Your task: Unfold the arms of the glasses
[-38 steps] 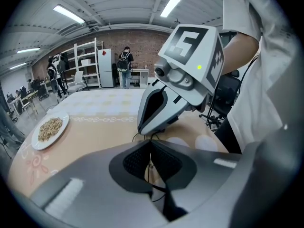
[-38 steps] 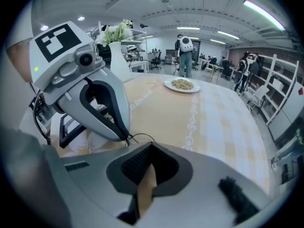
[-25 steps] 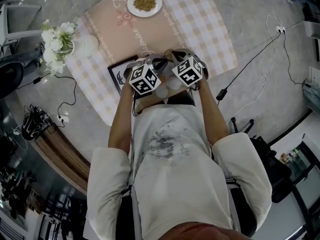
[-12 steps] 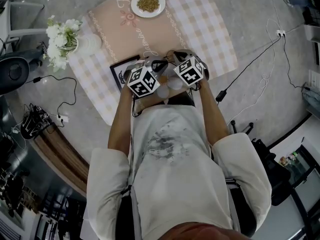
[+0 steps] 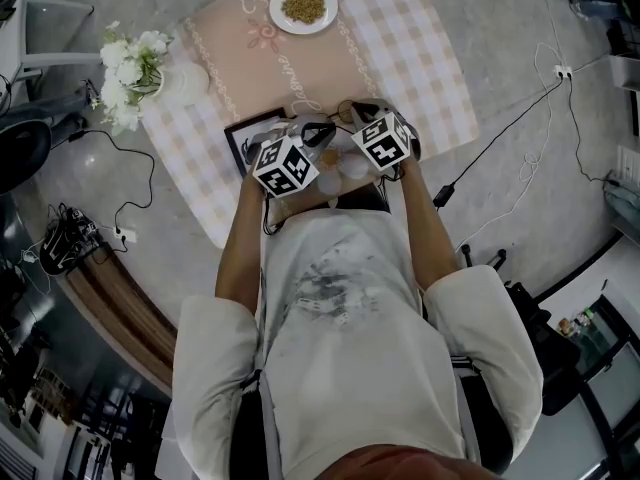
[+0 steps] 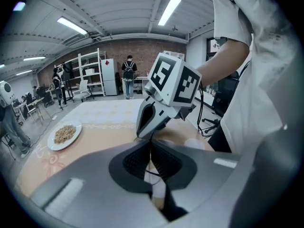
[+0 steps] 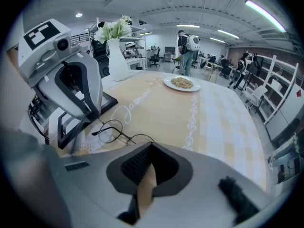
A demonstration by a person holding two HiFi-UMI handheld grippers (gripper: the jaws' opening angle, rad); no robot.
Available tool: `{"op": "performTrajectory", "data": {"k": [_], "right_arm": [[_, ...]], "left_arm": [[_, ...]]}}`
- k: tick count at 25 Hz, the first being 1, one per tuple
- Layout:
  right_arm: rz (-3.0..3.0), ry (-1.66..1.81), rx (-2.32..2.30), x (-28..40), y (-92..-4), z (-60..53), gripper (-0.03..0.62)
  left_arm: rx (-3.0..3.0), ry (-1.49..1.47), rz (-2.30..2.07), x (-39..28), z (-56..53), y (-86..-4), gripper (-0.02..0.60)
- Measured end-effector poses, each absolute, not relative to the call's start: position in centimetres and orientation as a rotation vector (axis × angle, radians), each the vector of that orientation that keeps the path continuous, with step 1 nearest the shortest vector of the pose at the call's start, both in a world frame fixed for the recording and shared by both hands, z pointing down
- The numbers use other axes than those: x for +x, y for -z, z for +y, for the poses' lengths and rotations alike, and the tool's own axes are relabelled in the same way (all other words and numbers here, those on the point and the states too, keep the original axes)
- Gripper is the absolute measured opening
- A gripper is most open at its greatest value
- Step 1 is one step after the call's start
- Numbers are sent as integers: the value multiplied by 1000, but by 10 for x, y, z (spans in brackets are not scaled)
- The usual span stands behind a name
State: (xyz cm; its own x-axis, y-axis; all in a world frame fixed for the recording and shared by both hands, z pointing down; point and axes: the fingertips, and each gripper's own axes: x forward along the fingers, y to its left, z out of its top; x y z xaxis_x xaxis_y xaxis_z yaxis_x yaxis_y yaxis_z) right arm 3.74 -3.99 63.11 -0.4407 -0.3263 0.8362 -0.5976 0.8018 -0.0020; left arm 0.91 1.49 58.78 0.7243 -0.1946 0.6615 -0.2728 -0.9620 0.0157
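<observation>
Glasses (image 7: 124, 135): thin dark metal wire, smooth, clear glossy lenses; tablecloth (image 7: 213, 122): matt woven cloth; plate (image 7: 195, 88): glossy white, ceramic by appearance; left gripper (image 6: 151, 146): matt grey moulded plastic, black ribbed pads (image 6: 135, 161).

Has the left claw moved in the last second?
Yes, slightly. In the head view the left claw has drawn back from the black picture frame, toward the bottom of the picture, uncovering more of it.

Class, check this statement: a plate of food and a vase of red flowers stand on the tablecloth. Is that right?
Not quite. The flowers are white, not red, as the head view shows. The rest holds: the plate of food and the vase do stand on the tablecloth.
</observation>
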Motion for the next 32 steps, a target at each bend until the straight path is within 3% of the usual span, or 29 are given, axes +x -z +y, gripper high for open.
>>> {"op": "performTrajectory", "data": {"k": [32], "right_arm": [[-2064,-322,729,37,-630,-39,15]], "left_arm": [[2623,-593,-704,-36,-11,-560,12]]}}
